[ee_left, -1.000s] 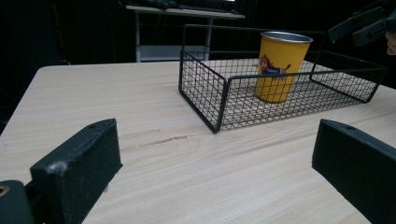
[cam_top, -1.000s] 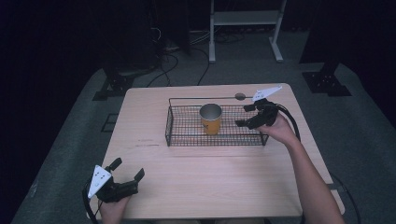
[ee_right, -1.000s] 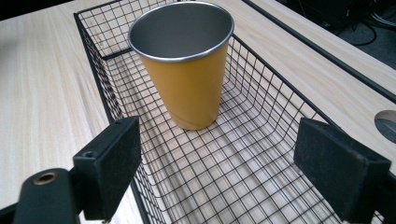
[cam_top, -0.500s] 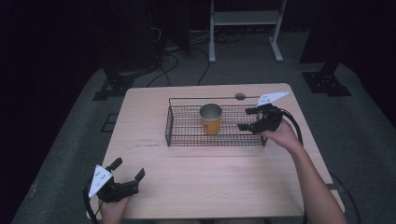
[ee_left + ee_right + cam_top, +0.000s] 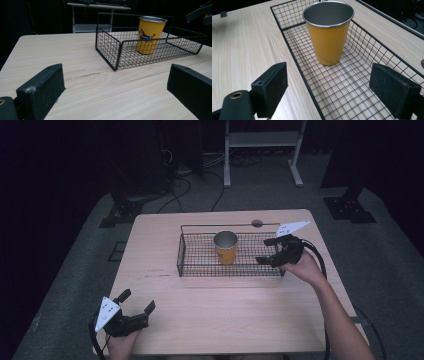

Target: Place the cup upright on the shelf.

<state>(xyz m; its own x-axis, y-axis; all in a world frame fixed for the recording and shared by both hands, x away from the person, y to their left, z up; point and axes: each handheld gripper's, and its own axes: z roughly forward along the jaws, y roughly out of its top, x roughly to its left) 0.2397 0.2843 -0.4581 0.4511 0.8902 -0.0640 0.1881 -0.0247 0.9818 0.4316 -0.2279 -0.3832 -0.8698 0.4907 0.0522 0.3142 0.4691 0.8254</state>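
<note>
My right claw point(image 5: 270, 251) hangs over the right end of the wire basket point(image 5: 200, 266), jaws spread wide and holding nothing. It is aimed left along the basket toward the yellow cup point(image 5: 226, 248), probably to line up a grasp on the cup's sides. The cup stands upright inside the basket, near its middle, mouth open to the top; in the right gripper view it sits between my two jaws but farther off, not touched. My left claw point(image 5: 136, 302) rests at the near left corner of the desk point(image 5: 225, 305), jaws also apart and empty, well clear of the basket, so it cannot obstruct the right arm's reach.
</note>
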